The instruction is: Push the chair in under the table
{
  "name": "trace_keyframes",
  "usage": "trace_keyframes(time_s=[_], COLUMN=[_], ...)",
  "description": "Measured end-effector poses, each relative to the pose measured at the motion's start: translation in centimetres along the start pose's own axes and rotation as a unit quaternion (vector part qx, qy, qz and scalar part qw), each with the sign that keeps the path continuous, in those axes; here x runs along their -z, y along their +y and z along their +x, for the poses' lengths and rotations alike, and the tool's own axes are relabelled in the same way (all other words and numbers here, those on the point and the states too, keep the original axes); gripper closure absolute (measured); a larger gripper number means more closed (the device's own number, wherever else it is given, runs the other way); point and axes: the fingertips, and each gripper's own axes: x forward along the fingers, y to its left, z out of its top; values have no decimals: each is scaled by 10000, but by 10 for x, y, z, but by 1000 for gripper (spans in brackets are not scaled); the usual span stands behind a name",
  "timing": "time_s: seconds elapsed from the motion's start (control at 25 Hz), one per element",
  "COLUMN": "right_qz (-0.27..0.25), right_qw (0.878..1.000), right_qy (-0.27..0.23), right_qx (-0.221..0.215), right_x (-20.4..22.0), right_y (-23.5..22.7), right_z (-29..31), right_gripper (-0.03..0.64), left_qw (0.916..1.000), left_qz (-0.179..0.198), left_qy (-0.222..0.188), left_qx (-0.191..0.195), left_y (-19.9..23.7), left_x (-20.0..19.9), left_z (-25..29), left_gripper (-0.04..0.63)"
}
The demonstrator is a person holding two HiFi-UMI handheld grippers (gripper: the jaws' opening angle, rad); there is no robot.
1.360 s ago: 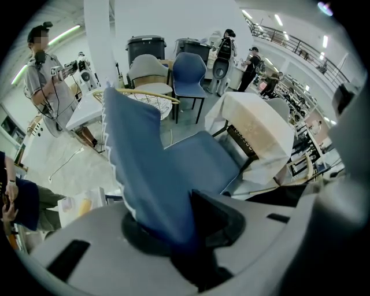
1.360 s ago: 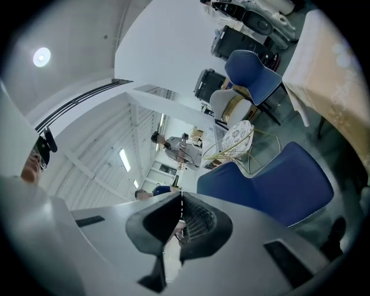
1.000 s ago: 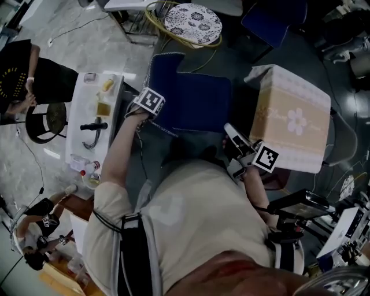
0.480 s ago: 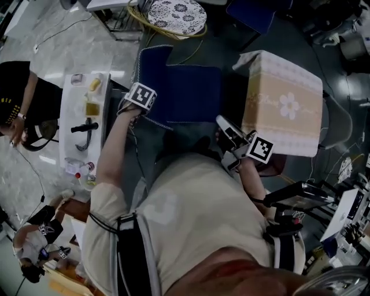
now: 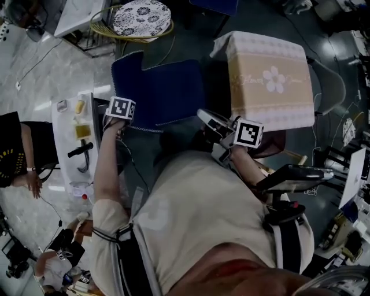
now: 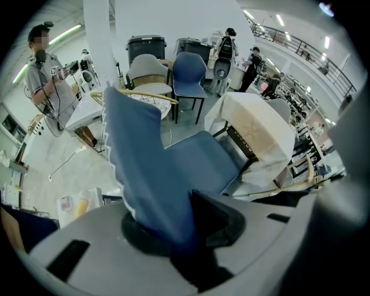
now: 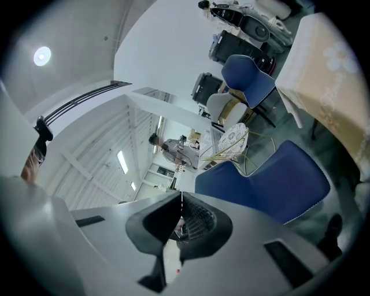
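Observation:
A blue fabric chair [image 5: 165, 92] stands left of the table under a beige flowered cloth [image 5: 269, 78], with a narrow gap of dark floor between them. My left gripper [image 5: 118, 120] points steeply down at the chair's left edge. In the left gripper view its jaws [image 6: 173, 231] are shut on the upright blue backrest [image 6: 141, 167]. The seat [image 6: 202, 162] and the table [image 6: 257, 133] lie beyond. My right gripper [image 5: 203, 117] hovers by the seat's near right corner, close to the table's corner. Its jaws [image 7: 179, 217] are shut with nothing in them.
A round patterned stool on a yellow ring [image 5: 141, 17] stands behind the chair. A white cart with small items [image 5: 75, 139] lies left, with people [image 5: 23, 156] beside it. Dark equipment [image 5: 289, 173] crowds the right. A second blue chair [image 6: 189, 72] and a grey one [image 6: 147, 69] stand further back.
The head view has swung, so chair, table and both grippers sit further left in the picture. The left grip on the backrest and the chair-to-table gap look unchanged.

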Motion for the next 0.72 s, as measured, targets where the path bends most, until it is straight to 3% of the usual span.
trace_keyframes(time_s=[0.72], right_qz=[67], right_qw=[9998], right_qy=[-167], right_qx=[43], right_x=[-3], right_y=[-5], right_z=[-6], right_gripper=[604], left_qw=[10000], left_qz=[29], left_qy=[-36], left_qx=[26], left_y=[-21], left_x=[-8], left_z=[7], left_gripper=[497])
